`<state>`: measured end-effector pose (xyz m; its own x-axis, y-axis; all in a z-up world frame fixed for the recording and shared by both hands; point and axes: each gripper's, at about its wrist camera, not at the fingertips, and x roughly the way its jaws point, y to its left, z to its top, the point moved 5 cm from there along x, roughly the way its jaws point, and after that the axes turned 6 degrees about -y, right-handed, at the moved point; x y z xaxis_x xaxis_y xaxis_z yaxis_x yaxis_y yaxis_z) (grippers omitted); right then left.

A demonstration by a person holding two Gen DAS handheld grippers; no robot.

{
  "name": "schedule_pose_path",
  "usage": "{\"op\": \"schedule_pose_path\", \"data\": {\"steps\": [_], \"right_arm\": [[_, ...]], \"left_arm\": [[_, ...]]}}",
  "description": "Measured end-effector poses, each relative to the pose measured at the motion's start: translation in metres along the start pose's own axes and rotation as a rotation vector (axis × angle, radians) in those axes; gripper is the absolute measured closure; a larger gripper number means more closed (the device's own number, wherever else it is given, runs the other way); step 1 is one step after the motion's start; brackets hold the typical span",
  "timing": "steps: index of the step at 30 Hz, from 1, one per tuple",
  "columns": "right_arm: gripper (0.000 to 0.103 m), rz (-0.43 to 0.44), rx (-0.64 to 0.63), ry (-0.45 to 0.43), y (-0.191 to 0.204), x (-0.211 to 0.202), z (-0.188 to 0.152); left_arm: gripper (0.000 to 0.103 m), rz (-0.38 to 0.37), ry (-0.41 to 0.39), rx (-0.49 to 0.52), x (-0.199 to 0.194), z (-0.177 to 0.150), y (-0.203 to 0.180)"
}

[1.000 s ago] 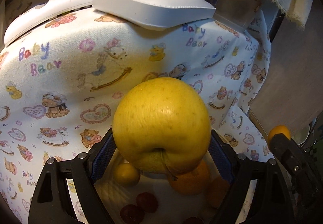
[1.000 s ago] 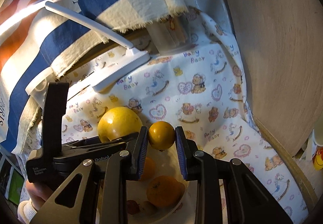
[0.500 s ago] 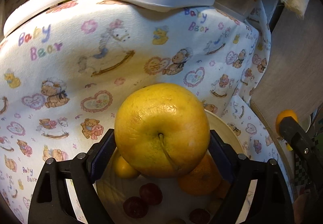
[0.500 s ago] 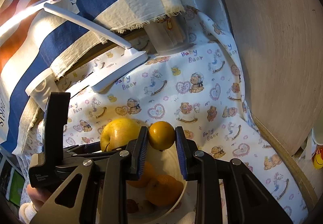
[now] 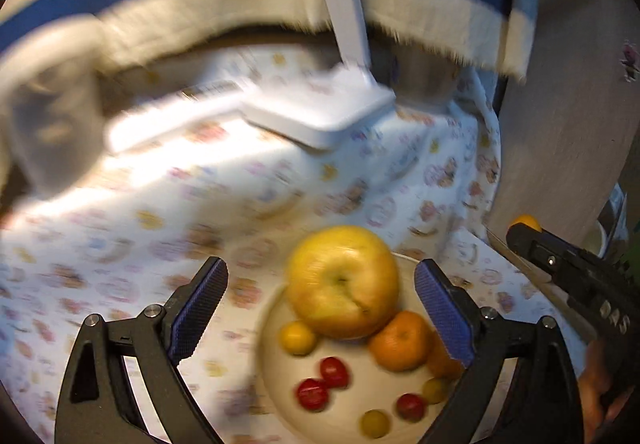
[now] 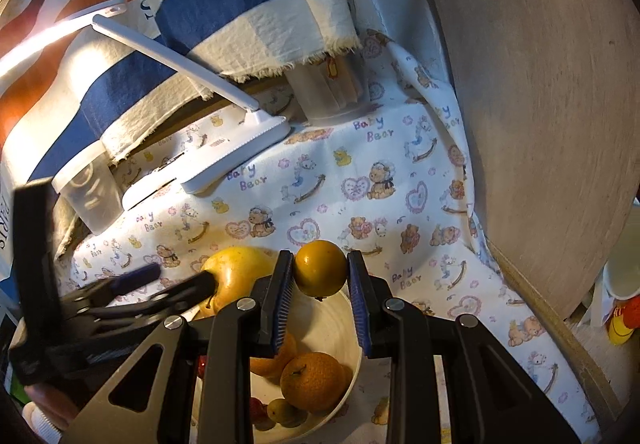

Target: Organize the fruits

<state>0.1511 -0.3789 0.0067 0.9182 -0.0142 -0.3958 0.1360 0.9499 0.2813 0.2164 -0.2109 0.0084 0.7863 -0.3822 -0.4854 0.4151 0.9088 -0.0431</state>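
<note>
left gripper (image 5: 320,300): jaws opening, clear of apple (image 5: 343,281) in bowl (image 6: 320,328)
right gripper (image 6: 320,300): clenched on small orange (image 6: 320,267), above bowl
blur: left view smeared, cloth print unreadable

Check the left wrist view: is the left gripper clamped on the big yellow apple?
No: the left gripper has its jaws opening and clear of the yellow apple, which rests in the bowl among smaller fruit.

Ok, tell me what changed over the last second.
The left tool let go of the big yellow apple, which now sits in the bowl; its jaws are opening and it has pulled back from the fruit. The right tool still grips the small yellow-orange fruit above the bowl.
</note>
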Motion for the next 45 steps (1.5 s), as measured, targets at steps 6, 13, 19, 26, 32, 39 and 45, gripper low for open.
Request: {"op": "schedule_pose_path", "data": {"steps": [6,13,19,26,32,39,45], "right_arm": [[0.075,0.022,-0.083,0.050,0.018,0.007,-0.012],[0.075,-0.009,-0.144,0.120,0.027,0.025,-0.033],[0.075,-0.028,-0.148,0.152,0.023,0.034,-0.041],[0.068,0.008,-0.159,0.150,0.029,0.035,-0.042],[0.042,0.061,-0.179,0.052,0.044,0.013,-0.031],[0.019,0.098,-0.238,-0.049,0.072,-0.013,-0.029],[0.001,0.057,-0.245,-0.138,0.079,-0.037,-0.040]], "left_arm": [[0.001,0.041,-0.212,0.002,-0.063,0.000,0.017],[0.001,0.176,-0.369,0.061,-0.106,-0.013,0.022],[0.001,0.201,-0.389,0.021,-0.125,-0.028,0.029],[0.001,0.205,-0.354,0.019,-0.128,-0.046,0.038],[0.001,0.232,-0.338,-0.009,-0.132,-0.053,0.053],[0.001,0.245,-0.357,-0.039,-0.145,-0.055,0.068],[0.001,0.235,-0.367,-0.061,-0.146,-0.060,0.075]]}}
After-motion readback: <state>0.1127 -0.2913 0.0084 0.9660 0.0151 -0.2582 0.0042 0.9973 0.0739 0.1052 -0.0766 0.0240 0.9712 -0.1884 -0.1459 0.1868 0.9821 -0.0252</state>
